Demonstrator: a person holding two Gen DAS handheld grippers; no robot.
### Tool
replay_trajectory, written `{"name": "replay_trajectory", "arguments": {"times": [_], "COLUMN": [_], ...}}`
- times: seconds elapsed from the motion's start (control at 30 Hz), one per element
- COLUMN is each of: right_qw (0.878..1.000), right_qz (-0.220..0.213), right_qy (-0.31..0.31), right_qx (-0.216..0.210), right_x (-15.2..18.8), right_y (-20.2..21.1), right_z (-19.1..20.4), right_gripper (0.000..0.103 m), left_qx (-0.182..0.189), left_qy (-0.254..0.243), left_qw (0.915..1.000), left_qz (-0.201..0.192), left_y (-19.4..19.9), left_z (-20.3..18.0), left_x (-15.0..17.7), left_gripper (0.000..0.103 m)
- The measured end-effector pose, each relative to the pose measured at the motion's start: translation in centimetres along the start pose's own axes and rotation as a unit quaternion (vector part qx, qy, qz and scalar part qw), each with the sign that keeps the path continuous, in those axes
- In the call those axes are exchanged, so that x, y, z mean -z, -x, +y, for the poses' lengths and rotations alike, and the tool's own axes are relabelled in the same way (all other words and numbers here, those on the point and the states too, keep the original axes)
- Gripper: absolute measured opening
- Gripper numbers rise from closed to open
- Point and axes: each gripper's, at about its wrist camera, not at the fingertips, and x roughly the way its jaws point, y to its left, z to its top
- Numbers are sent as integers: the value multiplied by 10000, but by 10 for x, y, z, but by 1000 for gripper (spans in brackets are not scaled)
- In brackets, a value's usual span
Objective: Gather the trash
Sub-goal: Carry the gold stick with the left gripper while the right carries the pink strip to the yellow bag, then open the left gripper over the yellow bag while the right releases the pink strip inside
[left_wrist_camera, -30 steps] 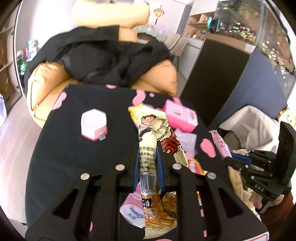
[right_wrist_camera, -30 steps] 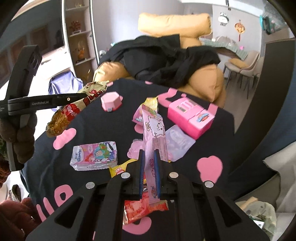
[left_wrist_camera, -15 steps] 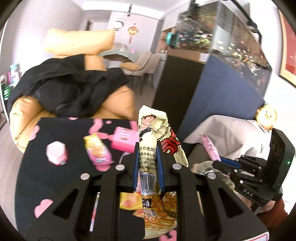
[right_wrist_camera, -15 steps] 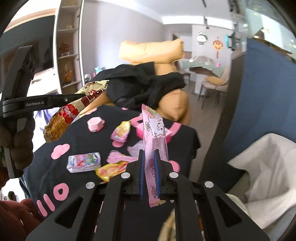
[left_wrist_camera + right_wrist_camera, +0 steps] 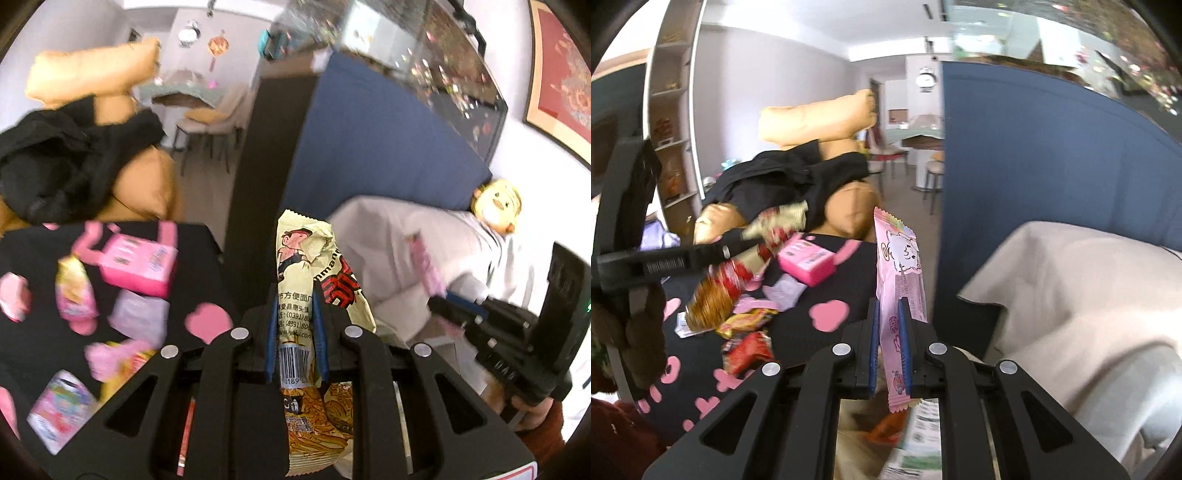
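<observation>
My left gripper [image 5: 295, 314] is shut on a long cream noodle-snack wrapper [image 5: 314, 266] with red lettering, held up past the table's right edge. My right gripper [image 5: 889, 317] is shut on a slim pink wrapper [image 5: 899, 258] with a cartoon face, held upright beside the table's right edge. The right gripper and its pink wrapper [image 5: 424, 266] show at the right in the left wrist view. The left gripper with the noodle wrapper [image 5: 735, 273] shows at the left in the right wrist view. Below the right gripper lies a bag holding wrappers [image 5: 908, 439].
The black table cloth with pink hearts [image 5: 831, 314] carries a pink box [image 5: 807, 260], a red wrapper [image 5: 750, 350], a yellow wrapper [image 5: 746, 321] and several other packets [image 5: 59, 413]. A white cloth [image 5: 1071, 295], a blue panel [image 5: 1015, 184] and an orange cushion under black clothes [image 5: 798, 177] surround it.
Both grippers have swung to the right, off the table top toward the white cloth, each still holding its wrapper. The table items have slid to the left of both views.
</observation>
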Motion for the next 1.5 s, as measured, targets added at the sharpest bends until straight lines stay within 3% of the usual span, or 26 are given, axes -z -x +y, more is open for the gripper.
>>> {"name": "replay_trajectory", "arguments": {"times": [0.37,0.63,0.73,0.8,1.0,1.2,1.33,1.5], "right_qw": [9976,9954,9948,9944,9932,9881,9816,9704], "right_qz": [65,166,201,246,668,1203,1793,2301], "right_qy": [-509,-778,-885,-956,-950,-810,-541,-695], "right_qx": [459,535,467,367,-91,-521,-364,-241], "right_x": [27,41,45,50,65,78,101,125], "right_y": [14,8,4,0,-32,-76,-106,-126], "right_z": [-59,-76,-83,-82,-62,-34,-24,-29], "right_gripper": [11,11,11,11,11,11,11,11], "left_qx": [699,799,740,667,309,95,-27,-242], "left_qy": [-202,-271,-262,-160,145,58,-9,-8], "left_qw": [9948,9889,9878,9887,9915,9924,9930,9948], "left_qz": [707,1221,1343,1330,1255,1225,1179,989], "left_y": [-71,-120,-129,-128,-114,-87,-62,-27], "left_z": [-46,-68,-68,-60,-32,-13,-1,25], "left_x": [36,59,66,66,60,63,67,74], "left_gripper": [16,16,32,42,47,47,47,48]}}
